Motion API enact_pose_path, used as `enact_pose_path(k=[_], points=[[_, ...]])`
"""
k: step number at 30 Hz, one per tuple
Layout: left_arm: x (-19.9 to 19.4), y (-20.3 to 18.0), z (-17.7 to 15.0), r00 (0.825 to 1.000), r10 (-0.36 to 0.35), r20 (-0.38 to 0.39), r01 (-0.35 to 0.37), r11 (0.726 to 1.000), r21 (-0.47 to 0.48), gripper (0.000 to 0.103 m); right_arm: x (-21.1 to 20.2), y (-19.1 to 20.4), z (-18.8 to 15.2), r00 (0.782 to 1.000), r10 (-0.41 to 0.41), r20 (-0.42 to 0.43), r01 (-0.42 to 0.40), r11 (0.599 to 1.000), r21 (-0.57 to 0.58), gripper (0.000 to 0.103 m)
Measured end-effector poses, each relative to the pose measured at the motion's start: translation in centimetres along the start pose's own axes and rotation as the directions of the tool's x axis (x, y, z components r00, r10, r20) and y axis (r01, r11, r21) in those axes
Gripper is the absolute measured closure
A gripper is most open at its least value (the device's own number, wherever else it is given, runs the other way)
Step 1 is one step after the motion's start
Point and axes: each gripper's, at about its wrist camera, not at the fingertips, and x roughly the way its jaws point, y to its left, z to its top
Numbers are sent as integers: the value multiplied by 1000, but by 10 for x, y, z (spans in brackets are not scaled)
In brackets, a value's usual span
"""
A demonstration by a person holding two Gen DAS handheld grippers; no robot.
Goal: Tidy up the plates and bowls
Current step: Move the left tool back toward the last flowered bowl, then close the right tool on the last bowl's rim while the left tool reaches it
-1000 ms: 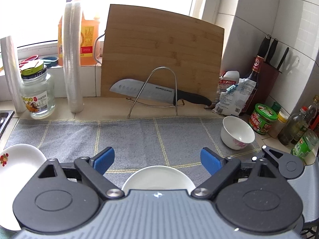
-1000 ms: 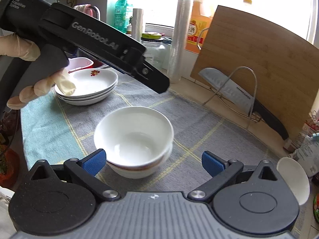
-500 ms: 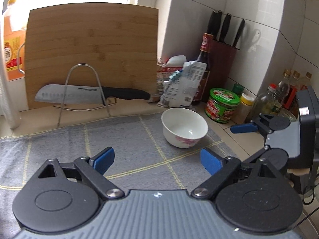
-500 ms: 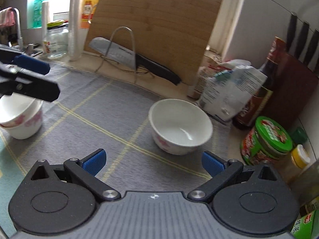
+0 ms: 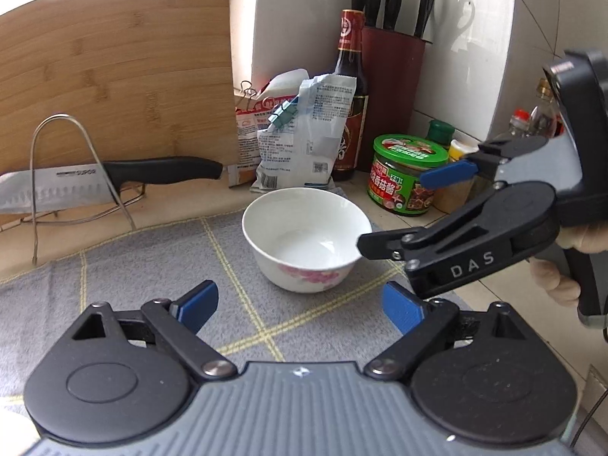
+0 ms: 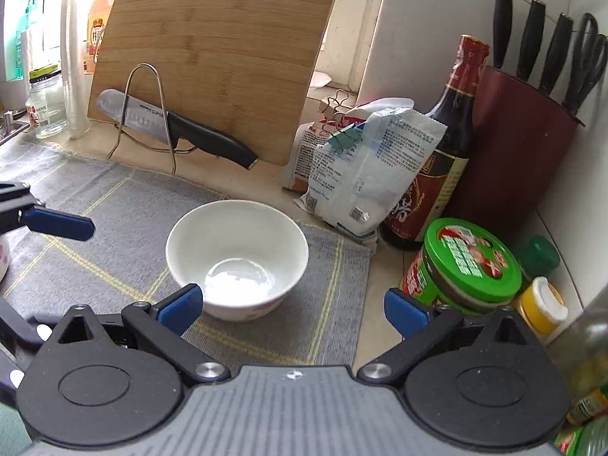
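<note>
Grey checked cloth [image 6: 114,205] covers the bench; one white ceramic bowl with pink flowers [image 5: 307,238] stands upright near its right edge, bare cloth to its left. Left tongs [image 5: 300,304] and right tongs [image 6: 290,306] are both spread and empty, near the bowl. Four black-handled knives stand in one dark red block [image 6: 520,144].

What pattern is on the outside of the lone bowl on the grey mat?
The bowl is white with a pink floral print low on its outer wall, clearest in the left wrist view.
</note>
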Motion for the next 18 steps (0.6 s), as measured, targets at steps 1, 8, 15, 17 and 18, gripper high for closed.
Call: enact_pose_path(k=[1, 8, 15, 17, 18], points=[[5, -1, 2, 1000, 12, -3, -12, 1000, 9, 10, 4, -1, 3, 1000, 3, 2, -3, 1000, 0, 0], [33, -8, 8, 999, 45, -3, -45, 997, 61, 11, 33, -10, 18, 997, 76, -23, -75, 997, 20, 8], [50, -9, 14, 999, 37, 0, -37, 997, 65, 11, 59, -15, 23, 988, 138, -70, -136, 990, 41, 20], [54, -8, 15, 1000, 28, -3, -28, 997, 66, 11, 65, -15, 25, 983, 163, -79, -160, 986, 48, 24], [55, -8, 15, 1000, 23, -5, -23, 998, 65, 11, 67, -15, 26, 981, 176, -81, -173, 984, 52, 25]])
